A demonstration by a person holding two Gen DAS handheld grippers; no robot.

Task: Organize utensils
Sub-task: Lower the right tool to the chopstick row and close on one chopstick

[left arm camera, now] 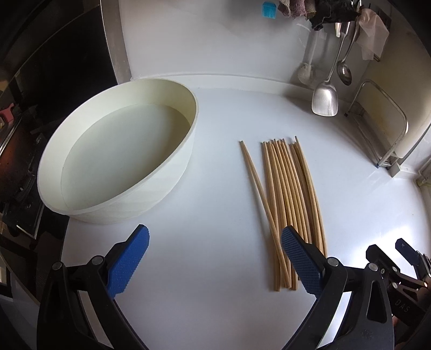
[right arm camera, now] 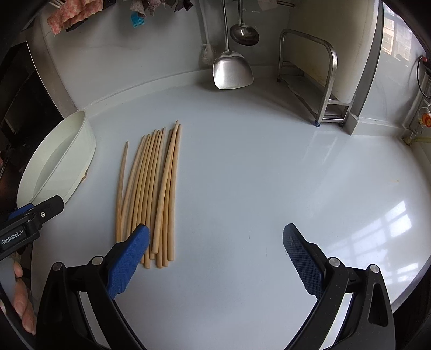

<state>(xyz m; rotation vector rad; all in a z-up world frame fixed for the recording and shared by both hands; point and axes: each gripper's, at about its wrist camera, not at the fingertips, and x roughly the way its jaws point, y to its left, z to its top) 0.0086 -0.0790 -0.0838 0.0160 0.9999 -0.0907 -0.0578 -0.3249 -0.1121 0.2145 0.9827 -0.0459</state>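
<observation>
Several bamboo chopsticks point(left arm camera: 288, 199) lie side by side on the white counter, thin tips pointing away; one lies apart on the left and crosses the bundle near its thick end. In the right wrist view the same chopsticks point(right arm camera: 150, 193) sit left of centre. A round white container point(left arm camera: 118, 156) stands left of them, nothing inside it. My left gripper point(left arm camera: 215, 242) is open above the counter, its right finger over the thick ends. My right gripper point(right arm camera: 215, 242) is open too, its left finger point(right arm camera: 129, 261) over the thick ends of the bundle. Neither holds anything.
A steel spatula point(right arm camera: 231, 70) and ladle point(right arm camera: 243, 32) hang at the back wall beside a metal rack point(right arm camera: 320, 88). Cloths point(right arm camera: 75, 13) hang top left. A black stove point(left arm camera: 24, 134) borders the counter on the left. A hand point(right arm camera: 23, 298) holds the left gripper.
</observation>
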